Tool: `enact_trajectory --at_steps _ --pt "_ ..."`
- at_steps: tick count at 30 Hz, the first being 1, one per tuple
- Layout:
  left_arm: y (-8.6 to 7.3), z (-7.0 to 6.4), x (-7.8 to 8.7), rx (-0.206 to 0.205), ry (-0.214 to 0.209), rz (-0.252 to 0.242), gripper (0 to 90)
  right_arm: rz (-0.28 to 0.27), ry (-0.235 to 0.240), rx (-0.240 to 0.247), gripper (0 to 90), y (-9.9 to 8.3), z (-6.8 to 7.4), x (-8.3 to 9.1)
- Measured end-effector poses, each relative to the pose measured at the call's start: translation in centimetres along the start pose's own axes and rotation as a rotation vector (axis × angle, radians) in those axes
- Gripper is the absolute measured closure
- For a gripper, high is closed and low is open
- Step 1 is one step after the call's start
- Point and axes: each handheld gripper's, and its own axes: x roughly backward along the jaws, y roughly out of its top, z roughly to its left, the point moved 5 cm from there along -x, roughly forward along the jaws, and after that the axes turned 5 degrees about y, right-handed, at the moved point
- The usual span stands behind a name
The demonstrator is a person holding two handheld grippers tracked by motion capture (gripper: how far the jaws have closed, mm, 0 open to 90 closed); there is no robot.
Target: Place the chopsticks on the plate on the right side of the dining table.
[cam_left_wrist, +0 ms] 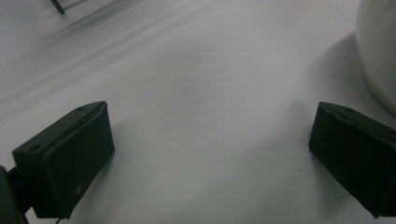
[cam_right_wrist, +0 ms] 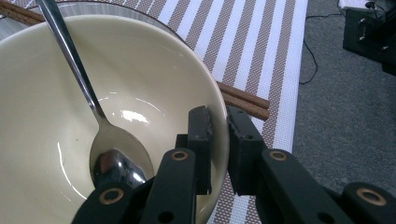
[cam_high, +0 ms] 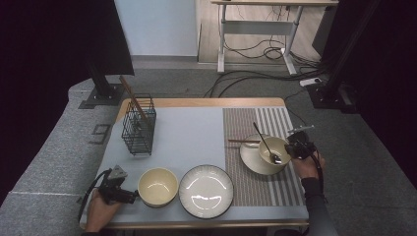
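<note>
Cream bowl [cam_right_wrist: 116, 93], silver spoon [cam_right_wrist: 100, 130] inside. Placemat [cam_high: 275, 123]: brown-white stripes. Chopsticks [cam_right_wrist: 245, 100] brown. Second bowl [cam_high: 157, 187] cream. Plate [cam_high: 205, 191] white, dark rim. Wire basket [cam_high: 138, 129] black. Grey-blue mat [cam_high: 189, 137].

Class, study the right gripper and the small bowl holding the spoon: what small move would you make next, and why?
Probably lift the small bowl slowly and level. The right gripper is shut on its rim, one jaw inside and one outside, while a loose spoon rests in it and the bowl sits on a plate. Tilting could tip the spoon out.
</note>
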Motion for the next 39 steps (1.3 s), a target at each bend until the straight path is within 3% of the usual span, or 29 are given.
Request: enact_trajectory --at_steps 39 --pt "0.0 0.0 0.0 0.000 0.000 0.000 0.0 -0.035 0.021 -0.047 81.8 0.9 -0.6 -1.1"
